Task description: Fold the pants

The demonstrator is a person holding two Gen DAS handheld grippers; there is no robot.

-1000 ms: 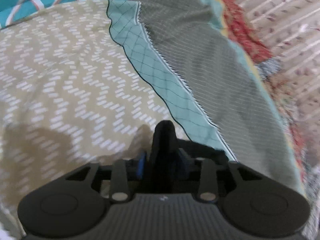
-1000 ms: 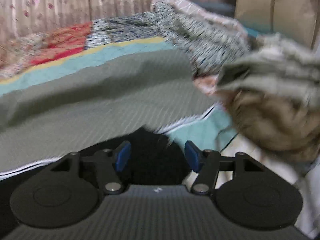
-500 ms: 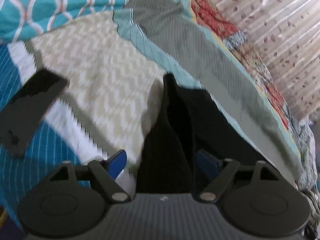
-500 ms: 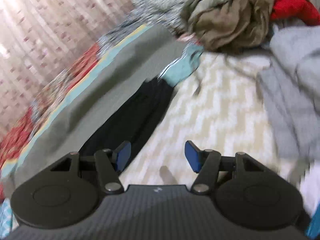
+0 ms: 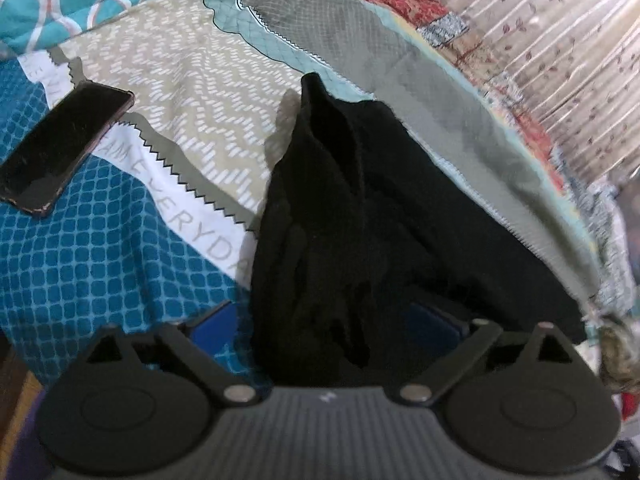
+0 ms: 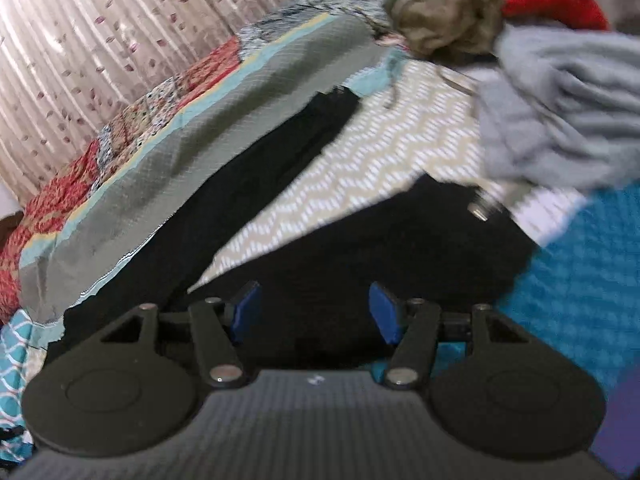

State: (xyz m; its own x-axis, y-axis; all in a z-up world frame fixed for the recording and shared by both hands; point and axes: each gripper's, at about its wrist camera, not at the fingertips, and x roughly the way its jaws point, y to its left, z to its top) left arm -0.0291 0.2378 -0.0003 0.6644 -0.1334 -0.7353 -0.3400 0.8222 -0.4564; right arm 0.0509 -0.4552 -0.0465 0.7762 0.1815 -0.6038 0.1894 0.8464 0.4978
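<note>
The black fabric pants (image 5: 360, 216) lie on the patchwork bedspread (image 5: 200, 96), bunched and creased at the near end, with 1 long strip running up along the grey quilted band (image 6: 192, 152). No tidy fold shows yet; I judge the task early, with flattening and every fold left to do.

Left gripper (image 5: 328, 320): jaws have just been opening and now stand wide; the heaped pants sit between the blue pads, neither pad visibly pressing, so released. Right gripper (image 6: 316, 308): jaws parted, hanging over black cloth, clamping nothing as far as the blur allows.

Around: a dark flat phone (image 5: 60, 148) on the spread left of the pants, clear of them. A grey garment (image 6: 560, 112) and an olive-and-red clothes heap (image 6: 472, 12) crowd the far end.
</note>
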